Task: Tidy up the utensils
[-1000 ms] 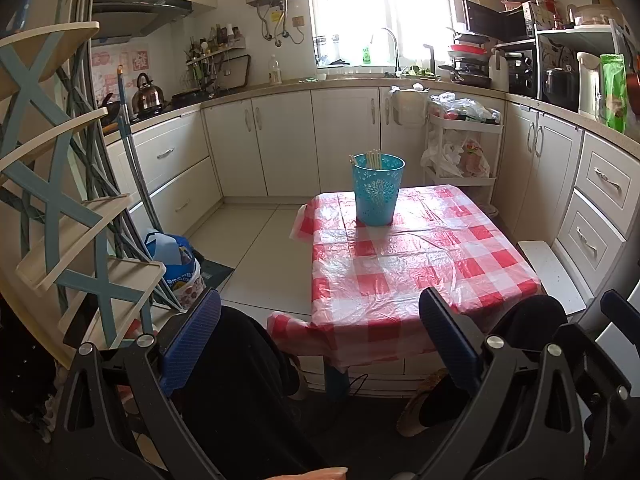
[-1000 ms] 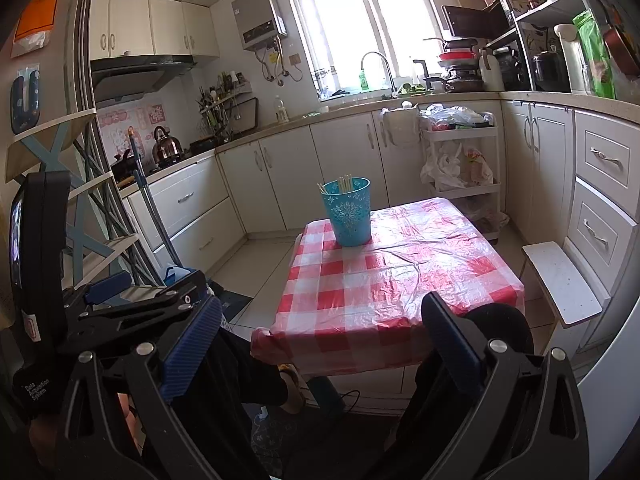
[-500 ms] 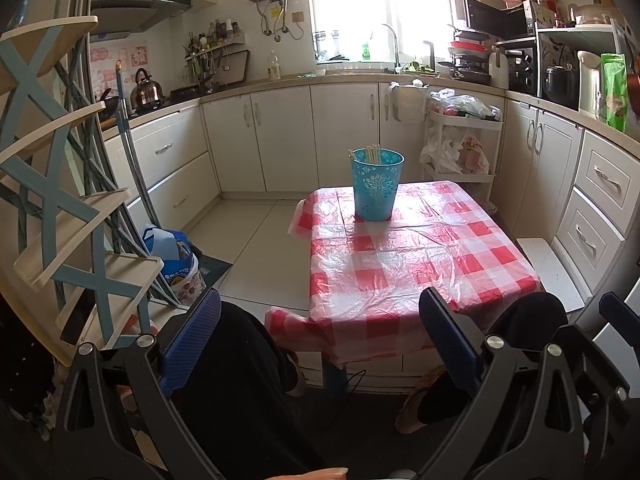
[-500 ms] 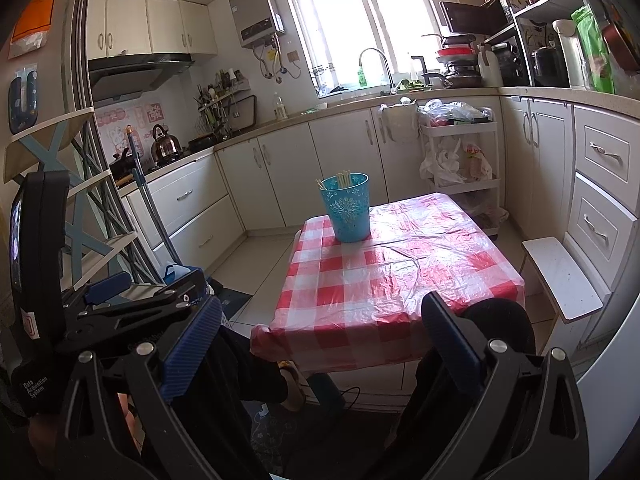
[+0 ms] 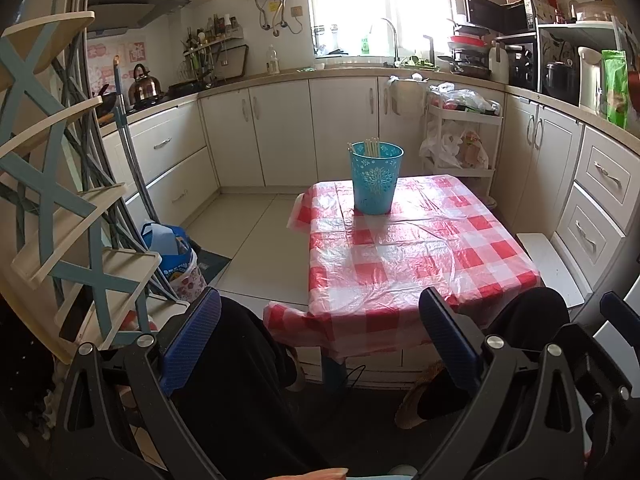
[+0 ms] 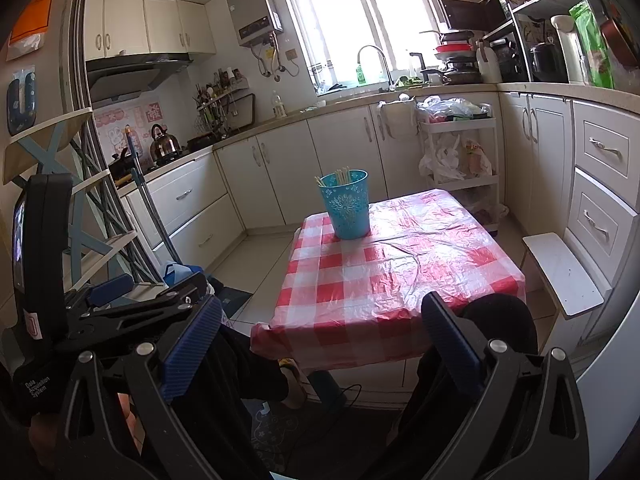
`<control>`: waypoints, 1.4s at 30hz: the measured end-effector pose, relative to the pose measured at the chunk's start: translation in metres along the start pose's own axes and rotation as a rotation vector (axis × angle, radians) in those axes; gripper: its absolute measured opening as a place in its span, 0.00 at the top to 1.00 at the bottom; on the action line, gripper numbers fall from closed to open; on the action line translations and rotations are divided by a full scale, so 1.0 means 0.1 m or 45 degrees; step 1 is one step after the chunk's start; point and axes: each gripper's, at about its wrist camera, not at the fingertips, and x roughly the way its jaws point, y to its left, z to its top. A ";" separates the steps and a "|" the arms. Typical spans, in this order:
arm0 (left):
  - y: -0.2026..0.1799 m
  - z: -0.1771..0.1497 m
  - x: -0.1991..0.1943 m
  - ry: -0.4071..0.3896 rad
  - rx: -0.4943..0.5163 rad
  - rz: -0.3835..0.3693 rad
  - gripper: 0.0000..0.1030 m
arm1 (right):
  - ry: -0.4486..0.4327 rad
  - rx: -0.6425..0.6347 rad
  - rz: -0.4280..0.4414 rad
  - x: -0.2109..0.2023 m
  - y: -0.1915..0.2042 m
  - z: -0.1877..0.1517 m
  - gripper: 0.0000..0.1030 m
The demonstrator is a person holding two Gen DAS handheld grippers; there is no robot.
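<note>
At the far left stands a pale wooden shelf rack with blue cross-braces (image 5: pixel 60 184), close beside the left gripper (image 5: pixel 318 344), whose blue-padded fingers stand wide apart with nothing between them, held low over the person's dark-clad knees; a swing to that side has little room. To the right of it, the small table under a red-and-white checked plastic cloth (image 5: pixel 404 264) carries the task's things at its far end: a bundle of pale thin chopsticks (image 5: pixel 372 147) standing upright in a turquoise plastic bucket with a pierced flower pattern (image 5: pixel 376 178), well apart from both grippers. The sticks look light, stiff and smooth, so they would likely slip or fan out; pinching several near their upper ends, where they clear the rim, seems best. The bucket looks light enough to tip if nudged, and it sits near the table's far-left edge. The glossy cloth is wrinkled and may drag. The near tabletop is bare, giving free approach. Further right, the right gripper (image 6: pixel 318 344) is likewise spread and empty, with a white low stool (image 6: pixel 560 272) and cream drawers (image 6: pixel 604 188) crowding its outer side.
</note>
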 end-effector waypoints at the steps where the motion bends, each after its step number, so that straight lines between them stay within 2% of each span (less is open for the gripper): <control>1: 0.00 0.00 0.00 0.000 0.001 0.001 0.07 | 0.001 0.001 0.000 0.01 0.01 -0.01 0.07; 15: -0.03 -0.02 0.05 0.034 0.012 0.005 0.07 | 0.011 0.015 0.000 0.04 0.01 -0.06 0.07; 42: -0.03 -0.01 0.05 0.034 0.015 0.005 0.07 | 0.011 0.016 -0.001 0.03 0.00 -0.06 0.07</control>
